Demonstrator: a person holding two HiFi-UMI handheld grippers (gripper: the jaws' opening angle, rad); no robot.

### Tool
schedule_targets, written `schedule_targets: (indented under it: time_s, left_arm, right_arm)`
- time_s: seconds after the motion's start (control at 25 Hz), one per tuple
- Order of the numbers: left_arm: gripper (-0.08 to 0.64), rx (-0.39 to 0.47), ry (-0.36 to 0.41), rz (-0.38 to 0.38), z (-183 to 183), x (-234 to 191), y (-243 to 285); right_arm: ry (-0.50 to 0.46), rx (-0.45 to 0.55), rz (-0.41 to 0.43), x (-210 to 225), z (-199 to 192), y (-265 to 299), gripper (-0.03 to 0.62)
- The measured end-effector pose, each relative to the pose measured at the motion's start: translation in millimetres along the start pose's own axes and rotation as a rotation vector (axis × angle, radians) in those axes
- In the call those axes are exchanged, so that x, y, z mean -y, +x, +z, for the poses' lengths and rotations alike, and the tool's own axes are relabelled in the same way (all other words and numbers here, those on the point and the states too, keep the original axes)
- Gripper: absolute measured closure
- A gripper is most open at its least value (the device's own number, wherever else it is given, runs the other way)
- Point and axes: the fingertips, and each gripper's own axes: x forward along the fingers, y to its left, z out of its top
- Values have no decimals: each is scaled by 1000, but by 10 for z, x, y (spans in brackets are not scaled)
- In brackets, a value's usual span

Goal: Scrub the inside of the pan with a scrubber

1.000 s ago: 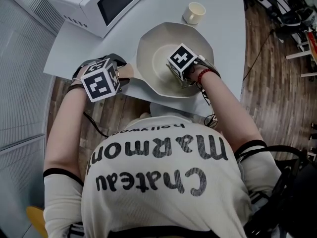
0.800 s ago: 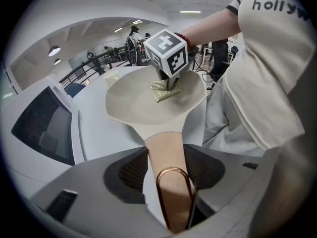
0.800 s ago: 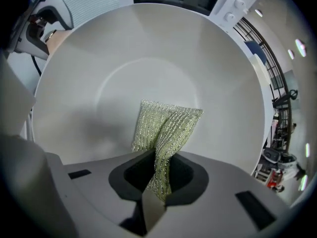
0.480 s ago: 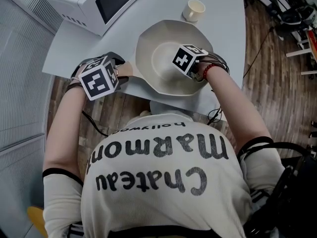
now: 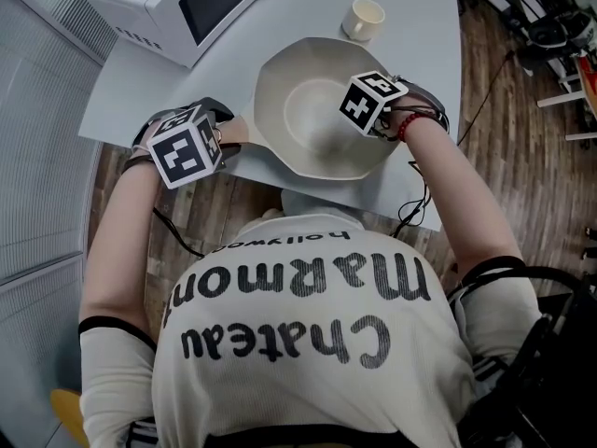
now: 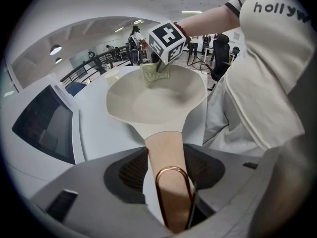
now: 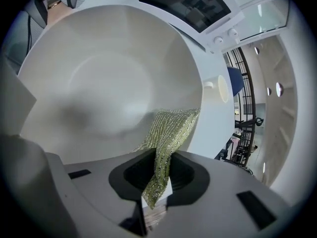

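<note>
A cream, faceted pan (image 5: 298, 101) sits on the pale table, its wooden handle (image 6: 168, 170) pointing toward the person. My left gripper (image 6: 171, 192) is shut on that handle, which carries a copper hanging loop; in the head view this gripper (image 5: 191, 143) is at the pan's left. My right gripper (image 5: 373, 105) reaches over the pan's right side. It is shut on a green-gold mesh scrubber (image 7: 168, 133), whose free end lies against the pan's inner wall (image 7: 109, 88). The same scrubber (image 6: 153, 73) shows at the pan's far side in the left gripper view.
A white microwave (image 5: 187, 7) stands at the table's back left, close to the pan. A small cream cup (image 5: 365, 21) sits behind the pan. The table edge (image 5: 410, 215) runs just in front of the pan, with wooden floor (image 5: 522, 138) to the right.
My right gripper has swept with the scrubber from the pan's front middle toward its right side. The left gripper and the handle have stayed put.
</note>
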Motion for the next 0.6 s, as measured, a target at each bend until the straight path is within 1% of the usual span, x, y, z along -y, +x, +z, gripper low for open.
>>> schedule_targets:
  time_s: [0.16, 0.28, 0.36, 0.4, 0.44, 0.48, 0.52, 0.56, 0.6]
  left_arm:
    - [339, -1, 1, 3, 10, -1, 1]
    - [338, -3, 3, 6, 24, 3, -8]
    - [339, -7, 4, 7, 20, 14, -13]
    - [339, -9, 6, 9, 10, 19, -12]
    - [339, -12, 9, 12, -1, 24, -12]
    - [339, -14, 12, 16, -11, 30, -14]
    - [339, -14, 13, 17, -19, 39, -20]
    - [338, -14, 13, 17, -23, 51, -27]
    - [337, -14, 13, 16, -22, 60, -34]
  right_arm:
    - [9, 24, -34, 125, 12, -33, 540]
    - [-10, 36, -73, 208, 17, -80, 540]
    - [-15, 57, -74, 207, 41, -116, 540]
    - [-3, 80, -57, 179, 70, -140, 537]
    - [23, 116, -21, 135, 114, -174, 537]
    - [70, 163, 41, 72, 171, -223, 537]
    - [139, 220, 137, -11, 238, -289, 538]
    - [228, 281, 272, -125, 313, -375, 538]
    - [323, 342, 448, -280, 401, -488, 538]
